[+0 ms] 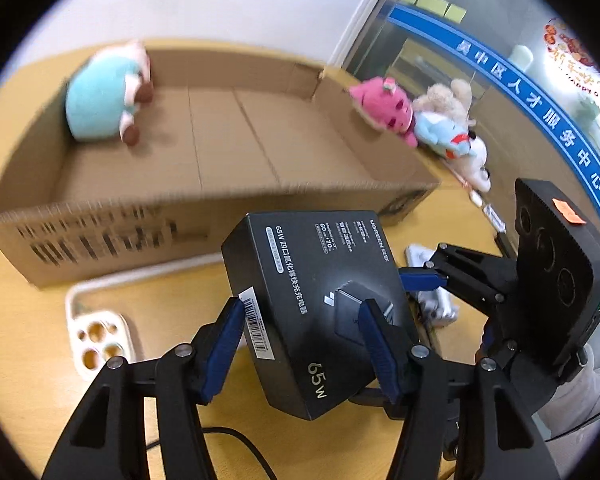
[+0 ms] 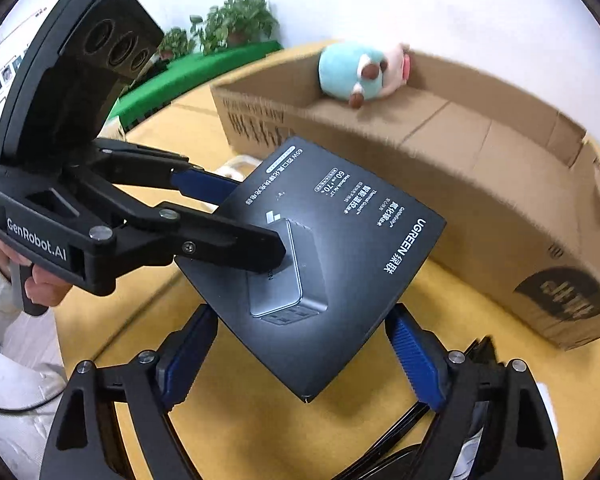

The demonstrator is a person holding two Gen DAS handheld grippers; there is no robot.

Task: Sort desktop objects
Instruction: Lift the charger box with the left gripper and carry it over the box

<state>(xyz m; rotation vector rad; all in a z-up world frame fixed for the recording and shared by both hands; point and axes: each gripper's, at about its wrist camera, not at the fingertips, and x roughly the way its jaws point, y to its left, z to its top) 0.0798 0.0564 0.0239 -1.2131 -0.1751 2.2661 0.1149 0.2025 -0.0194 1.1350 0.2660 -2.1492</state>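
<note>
A black UGREEN 65W charger box (image 1: 312, 304) is held in the air in front of a long open cardboard box (image 1: 204, 148). My left gripper (image 1: 300, 344) is shut on the charger box, its blue pads (image 1: 224, 344) pressing both faces. It shows from the side in the right wrist view (image 2: 236, 216), clamped on the charger box (image 2: 340, 256). My right gripper (image 2: 300, 360) is open, its blue fingers (image 2: 416, 364) on either side of the box's lower corner without pressing it; it also shows in the left wrist view (image 1: 424, 276). A turquoise plush (image 1: 104, 96) lies inside the cardboard box (image 2: 460, 152).
A pink plush (image 1: 384, 108) and a blue and white plush (image 1: 452, 136) lie right of the cardboard box. A white power strip (image 1: 96, 340) lies on the yellow wooden table (image 1: 20, 328). Black cables (image 2: 400, 432) lie beneath my right gripper. Potted plants (image 2: 236, 20) stand behind.
</note>
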